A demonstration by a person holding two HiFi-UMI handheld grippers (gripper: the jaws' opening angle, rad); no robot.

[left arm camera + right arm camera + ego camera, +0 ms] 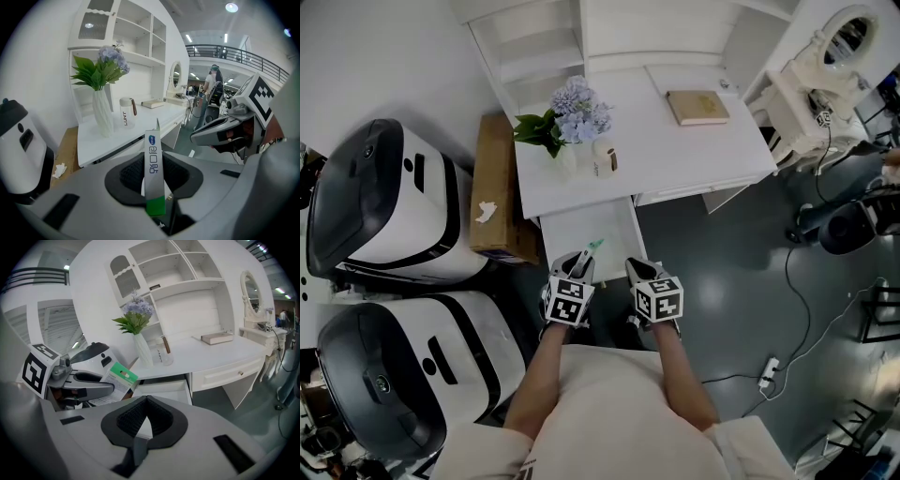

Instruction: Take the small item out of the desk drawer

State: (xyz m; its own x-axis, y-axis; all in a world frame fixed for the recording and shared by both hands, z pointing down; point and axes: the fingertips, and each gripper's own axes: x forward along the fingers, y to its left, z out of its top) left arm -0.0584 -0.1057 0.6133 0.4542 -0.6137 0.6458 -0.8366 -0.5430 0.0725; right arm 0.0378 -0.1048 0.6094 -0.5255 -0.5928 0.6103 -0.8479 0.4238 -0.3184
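One green-and-white packet (153, 171) sits pinched in my left gripper (585, 257) over the open drawer (581, 225), right gripper (143, 420) closed and empty; likely next, a steady set-down.

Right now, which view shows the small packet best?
The left gripper view: the packet stands close and central, clamped in the left tool. The right gripper view shows its green-topped face, partly behind that tool. The head view shows only its green tip.
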